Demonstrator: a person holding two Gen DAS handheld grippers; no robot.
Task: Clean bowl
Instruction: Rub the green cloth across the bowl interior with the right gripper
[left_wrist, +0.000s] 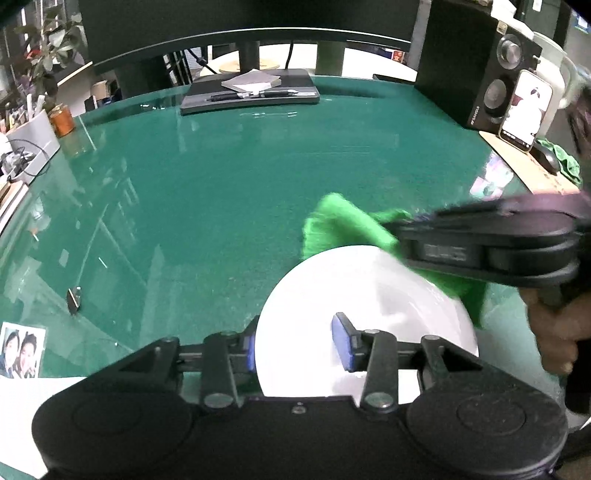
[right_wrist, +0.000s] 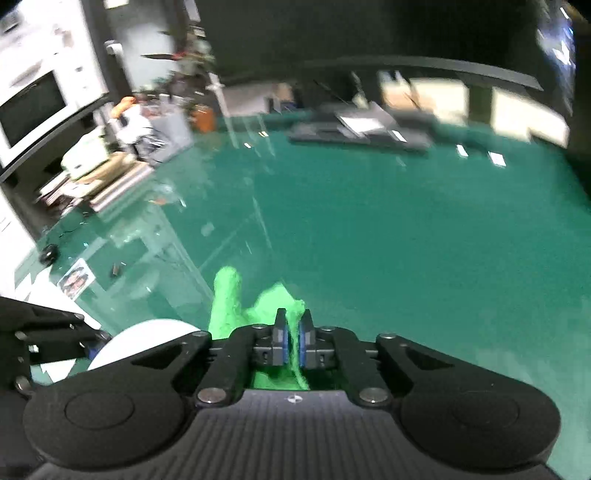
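A white bowl (left_wrist: 332, 291) stands on the green glass-topped desk (left_wrist: 221, 184) close in front of my left gripper (left_wrist: 295, 347). Its near rim lies between the blue pads: the left one is at the outside of the rim, the right one (left_wrist: 341, 343) stands well inside, so the jaws are open. My right gripper (left_wrist: 397, 240) comes in from the right and is shut on a bright green cloth (left_wrist: 340, 225), which drapes over the bowl's far rim. In the right wrist view the cloth (right_wrist: 229, 302) hangs from the shut right gripper (right_wrist: 291, 328), with the bowl (right_wrist: 147, 339) at lower left.
A dark notebook with pens (left_wrist: 251, 92) lies at the back under a monitor. A speaker (left_wrist: 476, 74), a phone (left_wrist: 526, 107) and a mouse (left_wrist: 546, 157) stand at the right. A photo (left_wrist: 22, 350), white paper and a small clip (left_wrist: 74, 299) lie at the left.
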